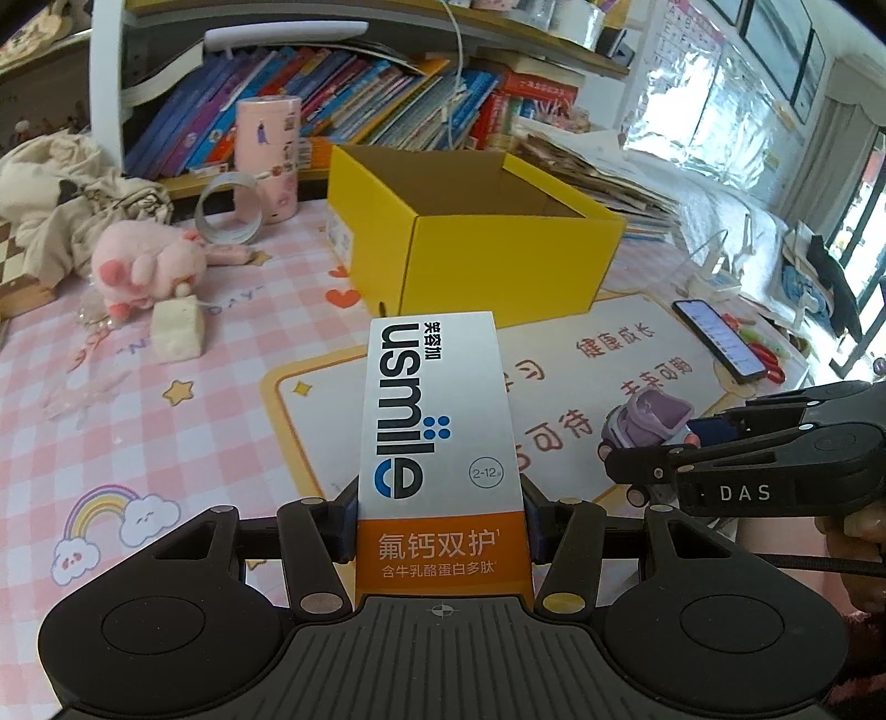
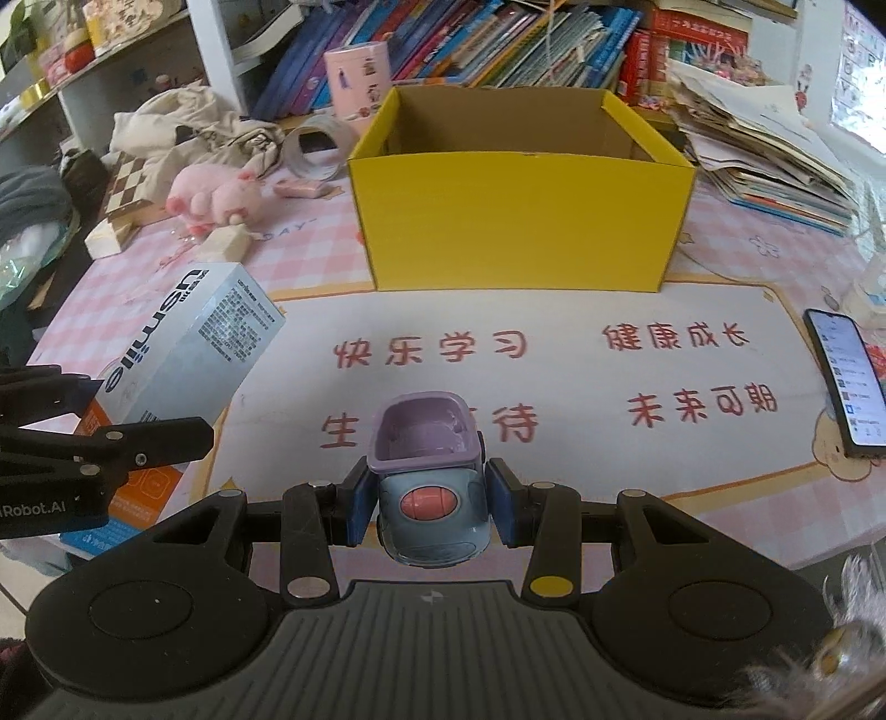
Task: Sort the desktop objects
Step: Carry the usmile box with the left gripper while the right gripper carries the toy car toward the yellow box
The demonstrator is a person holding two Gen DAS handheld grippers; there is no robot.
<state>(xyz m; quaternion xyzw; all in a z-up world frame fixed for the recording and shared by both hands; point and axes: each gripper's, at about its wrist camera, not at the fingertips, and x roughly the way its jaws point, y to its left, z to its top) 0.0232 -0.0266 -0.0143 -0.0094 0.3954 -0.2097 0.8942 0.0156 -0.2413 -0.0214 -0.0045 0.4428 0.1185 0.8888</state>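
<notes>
My left gripper [image 1: 440,523] is shut on a white and orange usmile toothpaste box [image 1: 440,432], held above the desk and pointing at the open yellow cardboard box [image 1: 498,260]. The toothpaste box also shows at the left of the right wrist view [image 2: 188,354]. My right gripper [image 2: 432,512] has its pads on both sides of a purple and blue toy car [image 2: 429,476] on the white desk mat [image 2: 581,376]. The car [image 1: 645,423] and right gripper [image 1: 631,471] show at the right of the left wrist view. The yellow box [image 2: 520,238] looks empty.
A pink plush pig [image 1: 147,266], a white cube [image 1: 177,329], a tape roll [image 1: 230,207] and a pink cylinder [image 1: 267,155] lie left of the box. A phone [image 2: 847,382] lies at the right. Books [image 2: 470,50] and paper stacks [image 2: 764,160] line the back.
</notes>
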